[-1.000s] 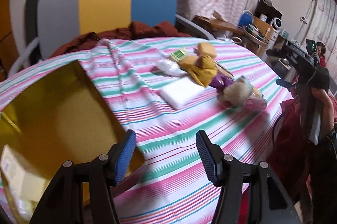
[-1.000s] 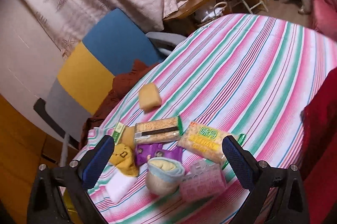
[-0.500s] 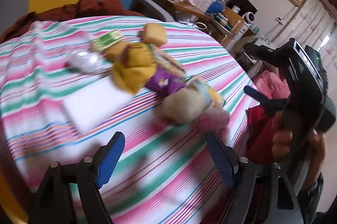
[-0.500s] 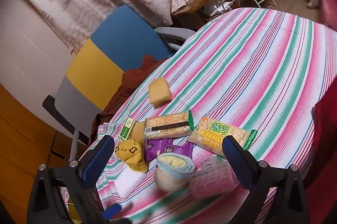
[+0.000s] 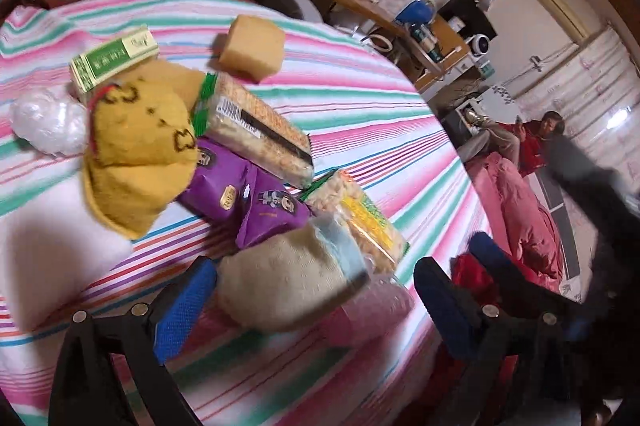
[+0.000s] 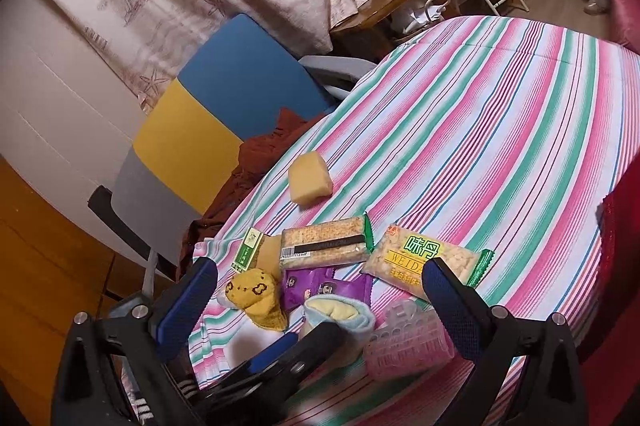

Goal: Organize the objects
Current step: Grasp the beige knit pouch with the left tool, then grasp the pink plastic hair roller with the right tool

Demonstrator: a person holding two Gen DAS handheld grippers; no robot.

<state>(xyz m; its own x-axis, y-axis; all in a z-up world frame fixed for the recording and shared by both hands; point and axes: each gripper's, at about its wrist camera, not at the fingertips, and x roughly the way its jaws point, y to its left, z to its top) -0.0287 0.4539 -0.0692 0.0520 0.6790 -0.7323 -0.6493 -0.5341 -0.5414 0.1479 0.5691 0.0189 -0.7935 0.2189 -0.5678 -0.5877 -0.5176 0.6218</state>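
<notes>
Left gripper (image 5: 316,302) has swung from the desk's near left to the pile, jaws spread around the beige sock (image 5: 288,286) (near edge). Right gripper (image 6: 320,310) hovers spread, empty. Approach step; next, clamp squarely on it.

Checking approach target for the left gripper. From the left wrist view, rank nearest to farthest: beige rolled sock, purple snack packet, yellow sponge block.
1. beige rolled sock: between the open fingers of the left gripper, nearest.
2. purple snack packet: just beyond the sock, mid-pile.
3. yellow sponge block: alone at the far side of the striped tablecloth.
</notes>
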